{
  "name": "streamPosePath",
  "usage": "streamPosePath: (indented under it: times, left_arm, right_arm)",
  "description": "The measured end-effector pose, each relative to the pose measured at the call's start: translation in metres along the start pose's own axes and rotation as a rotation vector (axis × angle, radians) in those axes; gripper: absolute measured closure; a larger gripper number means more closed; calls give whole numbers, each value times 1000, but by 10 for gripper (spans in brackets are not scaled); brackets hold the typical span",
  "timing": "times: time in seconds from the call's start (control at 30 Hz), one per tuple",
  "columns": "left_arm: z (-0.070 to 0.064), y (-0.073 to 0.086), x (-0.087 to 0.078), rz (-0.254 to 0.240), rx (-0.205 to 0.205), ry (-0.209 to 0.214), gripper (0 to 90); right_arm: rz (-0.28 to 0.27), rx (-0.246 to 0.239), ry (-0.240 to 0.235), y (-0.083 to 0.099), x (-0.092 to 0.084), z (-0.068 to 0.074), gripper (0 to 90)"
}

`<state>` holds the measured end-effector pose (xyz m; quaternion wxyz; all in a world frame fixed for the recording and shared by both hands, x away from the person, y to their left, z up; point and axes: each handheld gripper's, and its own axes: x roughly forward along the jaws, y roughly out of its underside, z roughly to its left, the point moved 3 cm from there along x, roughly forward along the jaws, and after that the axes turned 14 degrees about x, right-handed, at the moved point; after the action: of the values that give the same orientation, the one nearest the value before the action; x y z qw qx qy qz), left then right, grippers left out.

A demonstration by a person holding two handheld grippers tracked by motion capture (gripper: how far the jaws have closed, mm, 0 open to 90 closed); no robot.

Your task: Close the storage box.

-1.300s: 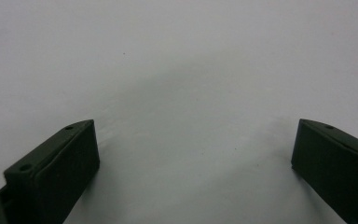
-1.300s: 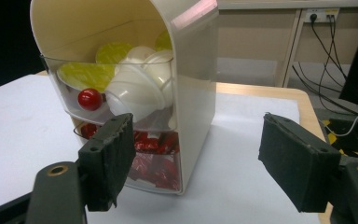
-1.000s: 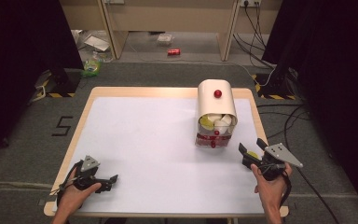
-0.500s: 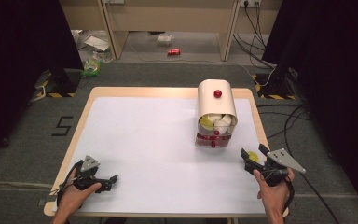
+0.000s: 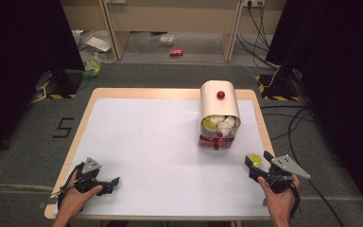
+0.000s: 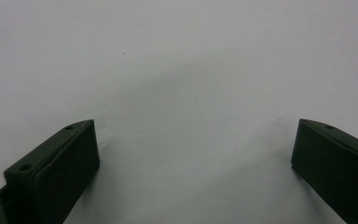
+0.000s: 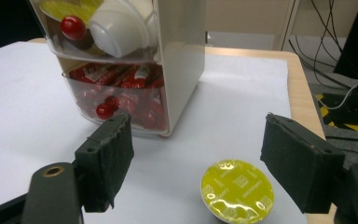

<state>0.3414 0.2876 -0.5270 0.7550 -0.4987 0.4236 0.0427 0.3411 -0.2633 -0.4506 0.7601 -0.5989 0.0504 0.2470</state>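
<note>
A yellow-lidded coffee capsule [image 7: 237,189] lies lid-up on the white table, near the right edge [image 5: 254,160]. My right gripper [image 7: 198,140] straddles it. Its jaws have just been opening and stand clear of the capsule on both sides [image 5: 258,159]. Just beyond stands a cream dispenser box [image 5: 220,111] with clear drawers. The upper drawer holds white and yellow capsules [image 7: 121,25], the lower one red sachets [image 7: 121,93]. My left gripper [image 5: 113,185] rests open at the front left, with bare table between its jaws [image 6: 193,140].
The table's right wooden edge [image 7: 303,88] runs close beside the capsule. The white tabletop [image 5: 160,142] stretches between the two hands. Cables and black stands lie on the floor past the right side.
My right gripper has drifted slightly toward the near edge with the yellow capsule at its tips, and its jaws look wider. The left gripper has not moved.
</note>
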Motion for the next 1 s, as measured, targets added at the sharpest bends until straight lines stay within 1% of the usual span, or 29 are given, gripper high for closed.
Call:
streamPosePath:
  times: [0.1, 0.2, 0.23, 0.5, 0.7, 0.73, 0.83, 1.0]
  left_arm:
    - [0, 0, 0, 0, 0, 0, 0]
    - [0, 0, 0, 0, 0, 0, 0]
    - [0, 0, 0, 0, 0, 0, 0]
    - [0, 0, 0, 0, 0, 0, 0]
    - [0, 0, 0, 0, 0, 0, 0]
    - [0, 0, 0, 0, 0, 0, 0]
    - [0, 0, 0, 0, 0, 0, 0]
    - [0, 0, 0, 0, 0, 0, 0]
  right_arm:
    - [8, 3, 4, 2, 0, -1, 244]
    - [18, 4, 11, 5, -2, -4, 219]
    - [21, 12, 12, 6, -2, -4, 215]
    - [43, 5, 17, 11, -4, -6, 189]
    - [72, 4, 22, 16, -5, -7, 169]
    - [83, -4, 26, 18, -5, -7, 168]
    - [89, -4, 24, 20, -5, -7, 169]
    - [110, -19, 33, 24, -6, -8, 169]
